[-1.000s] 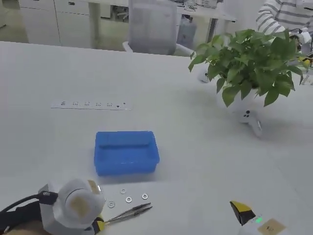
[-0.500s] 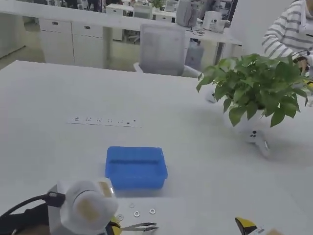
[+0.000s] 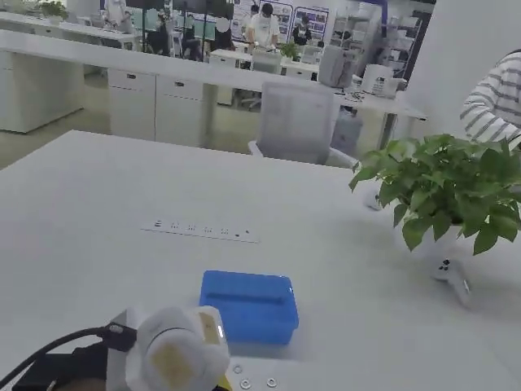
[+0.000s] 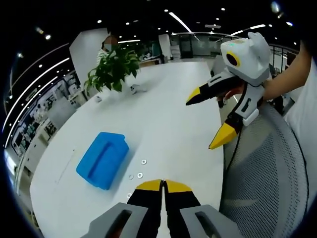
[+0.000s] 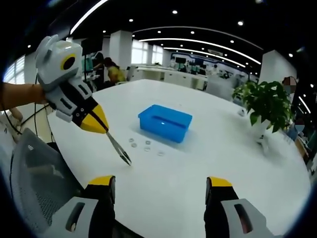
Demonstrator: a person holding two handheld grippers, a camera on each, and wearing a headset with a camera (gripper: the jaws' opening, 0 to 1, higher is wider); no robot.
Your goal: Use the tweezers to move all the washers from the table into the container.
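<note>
- Since a second ago the headset has tipped upward: more of the far office fills the top of the head view and the blue container (image 3: 248,305) sits lower in that picture. That shift is the camera's, since the container stays in the same spot relative to the power strip (image 3: 203,230) on the white tabletop (image 3: 89,212).
- The left tongs (image 5: 99,125) are clenched on the tweezers (image 5: 118,147), with the yellow tips pressed together around the upper end.
- The tweezers slant down from those tips toward the tabletop. Their point is near the washers (image 5: 147,148), on the side away from the container. I cannot tell whether the point touches the surface.
- The right tongs (image 4: 203,124) are released, with the two yellow tips spread wide and nothing between them. They hang above the near edge of the tabletop, well apart from the container.
- The container is a shallow rectangular tray standing flat on the tabletop. The part of its inside that shows is plain blue.
- The washers lie loose on the tabletop just in front of the container's near long side, close to it but not touching. Three can be made out at the bottom of the head view.
- A leafy potted plant (image 3: 444,191) stands to the right, well apart from the container, with a small white device (image 3: 452,275) lying beside it.
- A grey office chair (image 3: 297,122) stands behind the far edge, and a striped sleeve (image 3: 492,106) shows at the right border.
</note>
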